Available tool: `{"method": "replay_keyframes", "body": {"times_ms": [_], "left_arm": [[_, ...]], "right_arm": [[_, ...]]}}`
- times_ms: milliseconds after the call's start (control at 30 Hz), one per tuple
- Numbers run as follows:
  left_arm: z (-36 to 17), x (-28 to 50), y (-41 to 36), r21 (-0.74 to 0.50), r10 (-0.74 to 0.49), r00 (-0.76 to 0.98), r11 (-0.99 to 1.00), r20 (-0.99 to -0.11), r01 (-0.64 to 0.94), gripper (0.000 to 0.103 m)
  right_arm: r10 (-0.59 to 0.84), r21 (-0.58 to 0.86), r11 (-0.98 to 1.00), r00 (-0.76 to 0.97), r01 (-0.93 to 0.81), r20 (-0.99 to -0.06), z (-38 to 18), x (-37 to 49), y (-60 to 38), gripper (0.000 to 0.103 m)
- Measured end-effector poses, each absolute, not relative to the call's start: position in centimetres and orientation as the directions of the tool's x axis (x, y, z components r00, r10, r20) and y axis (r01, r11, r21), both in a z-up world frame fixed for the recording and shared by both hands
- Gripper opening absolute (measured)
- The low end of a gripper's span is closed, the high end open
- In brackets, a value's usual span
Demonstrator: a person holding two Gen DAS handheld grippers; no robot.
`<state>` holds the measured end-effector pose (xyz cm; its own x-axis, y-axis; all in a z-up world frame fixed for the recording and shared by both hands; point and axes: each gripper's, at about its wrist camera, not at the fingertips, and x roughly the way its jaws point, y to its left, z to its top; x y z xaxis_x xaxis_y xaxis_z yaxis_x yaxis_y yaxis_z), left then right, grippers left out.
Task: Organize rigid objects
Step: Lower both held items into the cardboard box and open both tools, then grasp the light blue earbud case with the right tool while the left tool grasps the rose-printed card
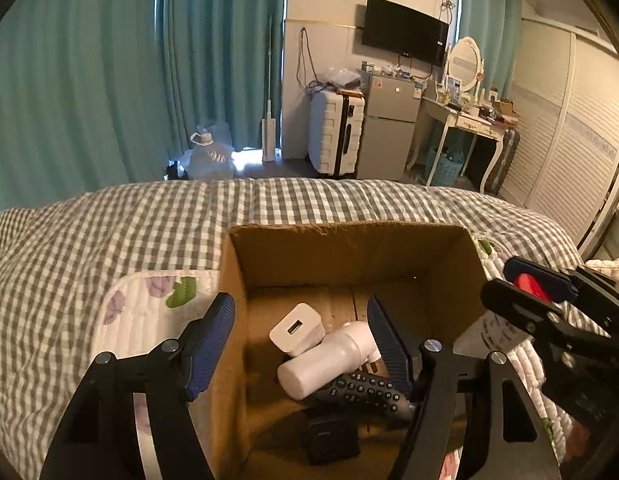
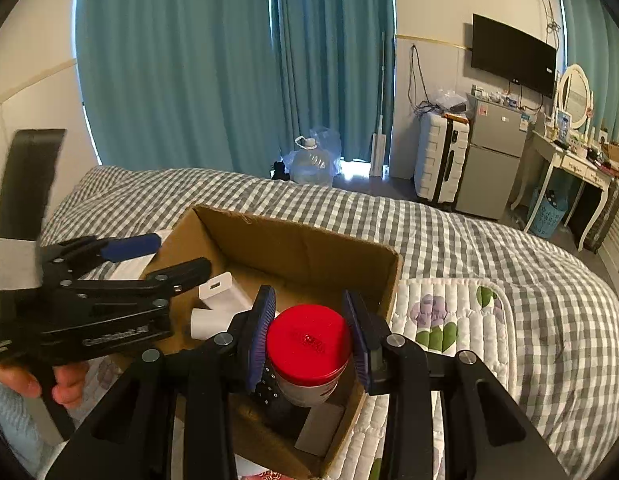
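Open brown cardboard box on the checked bed already holds a white charger cube, white plastic bottle, black remote. Left gripper spread, empty, over box. Right gripper clamps red-lidded white jar above box; likely going in next.

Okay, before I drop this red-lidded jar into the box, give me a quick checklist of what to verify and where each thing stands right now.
1. Right claw grips the red-lidded jar on both sides: ok.
2. Jar is over the cardboard box opening, not the bed: ok.
3. Free landing spot: not ok; the black remote and white bottle lie beneath the jar.
4. Left claw is out of the drop path: cannot tell; it is open, with one finger inside the box.
5. White charger is out of the way: ok, nearer the far wall.
6. Box sits flat on the checked quilt: cannot tell.
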<state>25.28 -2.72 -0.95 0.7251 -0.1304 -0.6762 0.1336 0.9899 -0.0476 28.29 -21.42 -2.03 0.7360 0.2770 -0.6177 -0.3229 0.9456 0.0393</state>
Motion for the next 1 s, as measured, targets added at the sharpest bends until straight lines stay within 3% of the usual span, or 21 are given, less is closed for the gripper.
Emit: {"method": "replay_keyframes", "body": {"times_ms": [400,433,467,533,633,1000], "left_arm": [[-0.9,23.6,0.9,0.000,-0.051,0.743,0.998,-0.668,0.068,0.071],[-0.9,23.5,1.1,-0.002,-0.049,0.743,0.998,-0.667,0.065,0.071],[-0.8,23.3,1.3,-0.003,-0.047,0.743,0.998,-0.668,0.061,0.071],[-0.6,22.8,1.6,-0.005,-0.044,0.746,0.999,-0.665,0.054,0.071],[0.1,21.6,2.0,-0.024,-0.053,0.745,0.998,-0.665,0.049,0.086],[1.6,13.3,1.8,-0.020,-0.044,0.763,0.999,-0.645,0.041,0.091]], "right_arm": [[0.262,0.042,0.950,0.720,-0.308,-0.642,-4.3,32.2,-19.3,0.035],[0.263,0.052,0.951,0.713,-0.304,-0.649,-4.5,32.5,-19.3,0.038],[0.265,0.064,0.953,0.710,-0.296,-0.652,-4.5,32.8,-19.4,0.058],[0.268,0.082,0.956,0.724,-0.282,-0.636,-4.0,32.5,-19.8,0.074],[0.246,0.062,0.962,0.753,-0.265,-0.611,-2.6,30.9,-20.3,0.074],[0.166,-0.038,0.972,0.787,-0.233,-0.594,0.9,19.6,-22.0,0.092]]}}
